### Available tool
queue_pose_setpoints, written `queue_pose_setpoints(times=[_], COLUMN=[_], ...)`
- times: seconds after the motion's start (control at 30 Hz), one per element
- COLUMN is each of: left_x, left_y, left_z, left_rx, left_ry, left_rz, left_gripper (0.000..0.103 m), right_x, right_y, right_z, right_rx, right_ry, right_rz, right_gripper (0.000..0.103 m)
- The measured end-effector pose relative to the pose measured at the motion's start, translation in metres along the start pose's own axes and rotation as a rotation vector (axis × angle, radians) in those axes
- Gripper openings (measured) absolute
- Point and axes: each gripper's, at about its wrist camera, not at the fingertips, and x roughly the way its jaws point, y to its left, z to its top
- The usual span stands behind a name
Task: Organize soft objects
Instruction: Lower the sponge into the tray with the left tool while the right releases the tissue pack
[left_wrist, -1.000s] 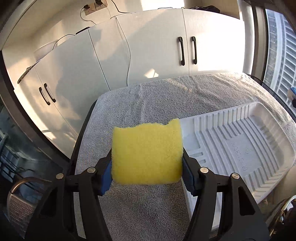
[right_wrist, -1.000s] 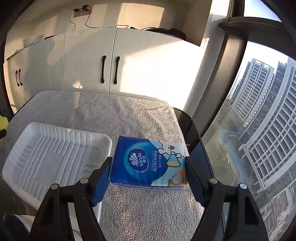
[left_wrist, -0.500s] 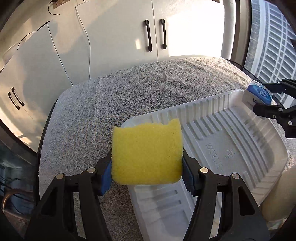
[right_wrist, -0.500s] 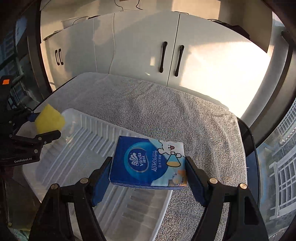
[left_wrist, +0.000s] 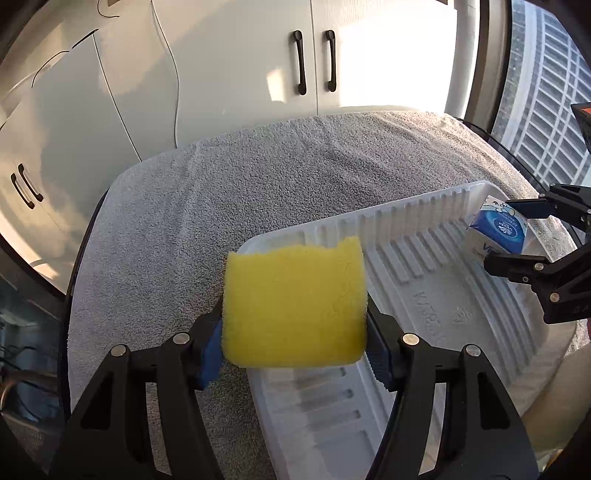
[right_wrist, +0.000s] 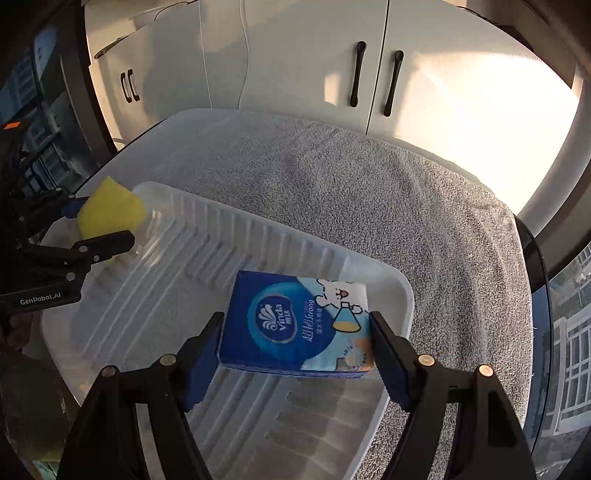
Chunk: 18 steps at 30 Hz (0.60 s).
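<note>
A bright yellow sponge (left_wrist: 293, 308) with a fine porous texture sits between the blue pads of the black left gripper (left_wrist: 295, 343), while the black right gripper (right_wrist: 297, 354), also blue-padded, frames a tissue pack (right_wrist: 295, 325) printed deep blue with a lighter blue oval logo, white lettering, and a white cartoon bear holding a flask of yellow liquid on a pale corner. Below both lies a white plastic tray (right_wrist: 207, 236) patterned with parallel raised ribs, resting on a grey looped-pile towel (left_wrist: 258, 177). Behind stand white cabinets (left_wrist: 229, 66) with black handles.
</note>
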Motion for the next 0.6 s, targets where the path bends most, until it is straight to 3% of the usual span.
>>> queue_pose_setpoints(times=[0.23,0.53,0.6], left_x=[0.001,-0.008,-0.014], left_y=[-0.005,-0.006,-0.006], left_z=[-0.003,-0.001,0.001], left_rx=[0.014,0.004,0.005], left_ry=[0.009,0.001,-0.013], left_rz=[0.017,0.045,0.045], left_gripper=[0.066,0.067,0.067], right_x=[0.014,0.007,-0.002], right_y=[-0.004,-0.003,-0.007], right_z=[0.000,0.004,0.006], right_rx=[0.028,0.032,0.052], right_ry=[0.068,0.066,0.040], right_rz=[0.016,0.020,0.032], right_gripper=[0.078,0.080,0.089])
